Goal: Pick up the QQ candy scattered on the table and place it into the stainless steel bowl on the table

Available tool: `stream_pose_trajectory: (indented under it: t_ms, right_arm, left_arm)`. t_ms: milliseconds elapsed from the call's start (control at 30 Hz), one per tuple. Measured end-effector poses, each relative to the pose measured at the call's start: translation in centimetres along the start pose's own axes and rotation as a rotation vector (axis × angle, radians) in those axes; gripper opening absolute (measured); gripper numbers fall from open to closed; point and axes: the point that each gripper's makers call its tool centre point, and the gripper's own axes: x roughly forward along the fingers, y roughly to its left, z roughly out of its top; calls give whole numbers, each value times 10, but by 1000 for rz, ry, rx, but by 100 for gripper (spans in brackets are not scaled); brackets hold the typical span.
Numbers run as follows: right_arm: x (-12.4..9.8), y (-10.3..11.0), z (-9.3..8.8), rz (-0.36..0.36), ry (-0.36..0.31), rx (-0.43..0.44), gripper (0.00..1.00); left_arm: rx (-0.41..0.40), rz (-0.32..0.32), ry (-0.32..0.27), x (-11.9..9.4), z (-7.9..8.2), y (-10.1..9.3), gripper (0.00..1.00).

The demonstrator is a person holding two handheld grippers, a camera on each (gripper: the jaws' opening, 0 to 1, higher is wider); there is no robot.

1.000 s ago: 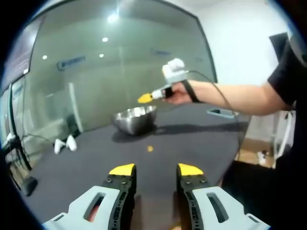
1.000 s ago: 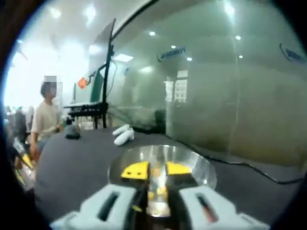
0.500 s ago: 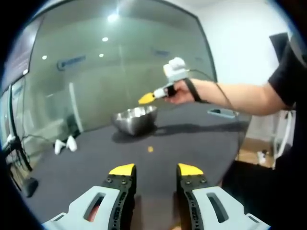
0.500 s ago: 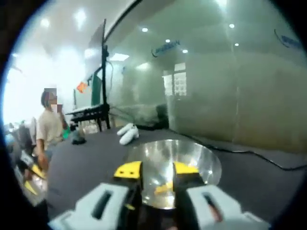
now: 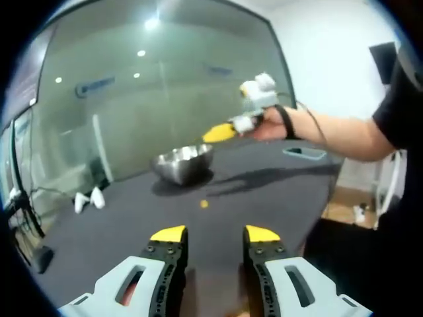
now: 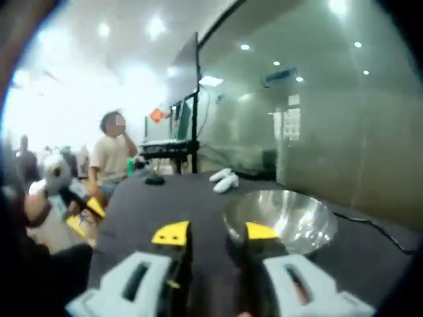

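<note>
We see the stainless steel bowl (image 5: pixel 183 162) on the dark desk (image 5: pixel 264 191), one QQ candy (image 5: pixel 204 204) lying just before it. Our left tongs (image 5: pixel 214 234) and right tongs (image 6: pixel 214 232) gape, both empty.

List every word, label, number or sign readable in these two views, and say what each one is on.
No text can be read.
Blue lettering on the glass wall in the left gripper view: too blurred to read.
The same kind of blue mark on the glass wall in the right gripper view: also blurred.
Orange diamond sign behind the seated person: too small to tell.
</note>
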Motion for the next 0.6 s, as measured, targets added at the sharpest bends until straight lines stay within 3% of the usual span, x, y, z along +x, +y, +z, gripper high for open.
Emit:
stream_pose_trajectory:
  t_ms: [100,233,400,600]
  right_arm:
    - [-22,15,-24,50,55,-16,31]
    - [-46,21,-50,42,92,-35,31]
    - [-60,21,-75,40,134,-21,31]
    - [-57,28,-84,48,152,1,31]
  left_arm:
    - [-6,3,-4,-2,0,1,35]
    - [-5,4,4,-1,-4,3,35]
    - [-10,1,3,1,-5,3,35]
    - [-7,2,1,1,-4,3,35]
